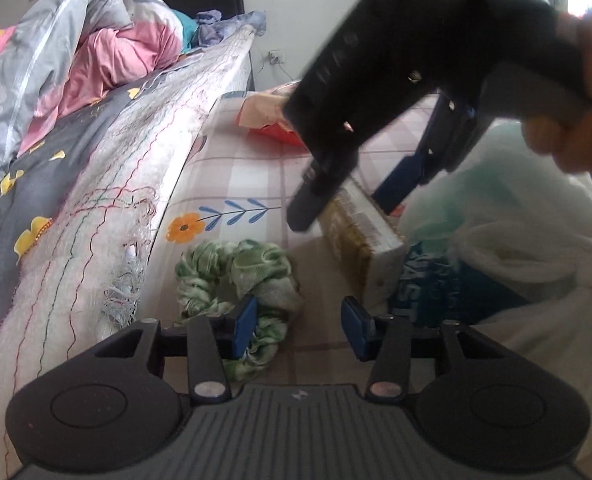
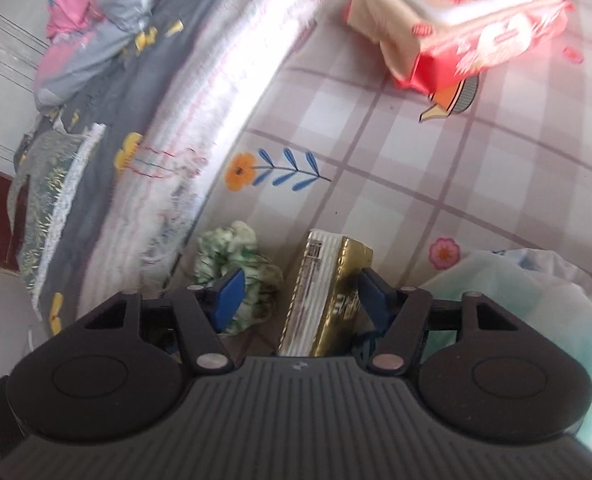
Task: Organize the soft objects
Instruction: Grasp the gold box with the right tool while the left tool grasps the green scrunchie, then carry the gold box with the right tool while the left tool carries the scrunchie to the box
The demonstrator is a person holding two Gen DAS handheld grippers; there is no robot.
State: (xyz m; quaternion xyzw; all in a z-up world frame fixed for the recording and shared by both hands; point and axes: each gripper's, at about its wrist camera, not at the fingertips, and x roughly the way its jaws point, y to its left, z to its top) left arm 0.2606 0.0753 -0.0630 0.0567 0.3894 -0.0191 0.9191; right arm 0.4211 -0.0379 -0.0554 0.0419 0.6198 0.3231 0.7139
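Observation:
A green and white scrunchie [image 1: 232, 276] lies on the checked cloth [image 1: 256, 184] beside the bed's edge. My left gripper [image 1: 300, 326] is open just over it; its left finger [image 1: 244, 322] overlaps the scrunchie, and the right finger stands clear over bare cloth. My right gripper [image 1: 351, 200] hangs above a gold and white box [image 1: 359, 240], held by a person's hand [image 1: 587, 100]. In the right wrist view the right gripper [image 2: 301, 296] is open astride the box [image 2: 327, 292], with a gap between its left finger and the box. The scrunchie [image 2: 224, 252] lies just left of that finger.
A red and cream tissue pack [image 2: 455, 20] lies further back on the checked cloth [image 2: 415, 160]. A white plastic bag [image 1: 515, 264] and a blue packet [image 1: 427, 284] crowd the right side. The bed with a fringed cover [image 1: 108, 220] and pink-grey quilt [image 1: 76, 48] runs along the left.

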